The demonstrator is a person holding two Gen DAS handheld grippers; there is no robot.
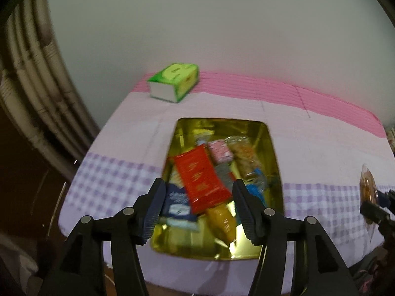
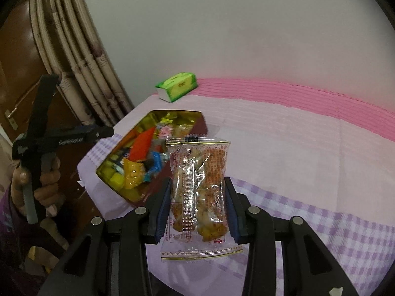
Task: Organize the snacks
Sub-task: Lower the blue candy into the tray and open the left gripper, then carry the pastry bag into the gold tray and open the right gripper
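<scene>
A gold tin (image 1: 272, 148) holding several snack packets sits on the table; it also shows in the right wrist view (image 2: 106, 172). A red packet (image 1: 201, 175) lies on top, with a navy packet (image 1: 176, 202) and a yellow packet (image 1: 223, 222) near the front. My left gripper (image 1: 196, 212) hangs open and empty above the tin's near end. My right gripper (image 2: 197, 209) is shut on a clear packet of orange-brown snacks (image 2: 200, 185), held upright above the table to the right of the tin. This packet shows at the right edge of the left wrist view (image 1: 367, 190).
A green tissue pack (image 1: 174, 81) lies at the table's far left corner, also seen in the right wrist view (image 2: 177, 86). The cloth (image 2: 296, 148) is pink with lilac check. A curtain (image 2: 74, 61) and a brown door (image 2: 14, 93) stand left of the table.
</scene>
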